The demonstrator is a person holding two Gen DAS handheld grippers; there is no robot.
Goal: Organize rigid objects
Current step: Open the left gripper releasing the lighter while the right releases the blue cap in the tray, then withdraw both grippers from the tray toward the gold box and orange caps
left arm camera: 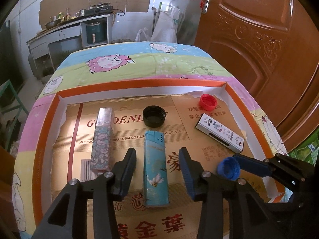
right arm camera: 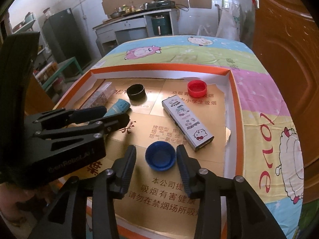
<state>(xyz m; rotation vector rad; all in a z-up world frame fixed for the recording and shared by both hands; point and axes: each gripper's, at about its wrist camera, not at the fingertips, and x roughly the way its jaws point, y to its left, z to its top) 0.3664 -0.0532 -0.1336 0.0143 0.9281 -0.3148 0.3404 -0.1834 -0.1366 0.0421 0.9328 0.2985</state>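
My left gripper (left arm camera: 157,161) fingers stand apart astride the teal lighter (left arm camera: 155,169); right gripper (right arm camera: 156,157) fingers apart around the blue cap (right arm camera: 160,156). Next: choose fresh pieces.

Left claw (left arm camera: 157,167): angled steeply downward, jaws parted, both blue-padded fingers (left arm camera: 127,171) clear of contact, a gap showing on each side. From the right wrist view the same claw (right arm camera: 111,115) enters from the left, its black body tilted down. Right claw (right arm camera: 156,159): likewise pitched downward, jaws apart, ribbed pads (right arm camera: 184,171) not pressing on anything. In the left wrist view it (left arm camera: 237,163) reaches in from the right edge. A hand (right arm camera: 14,205) shows dimly at lower left beneath the left claw's body.
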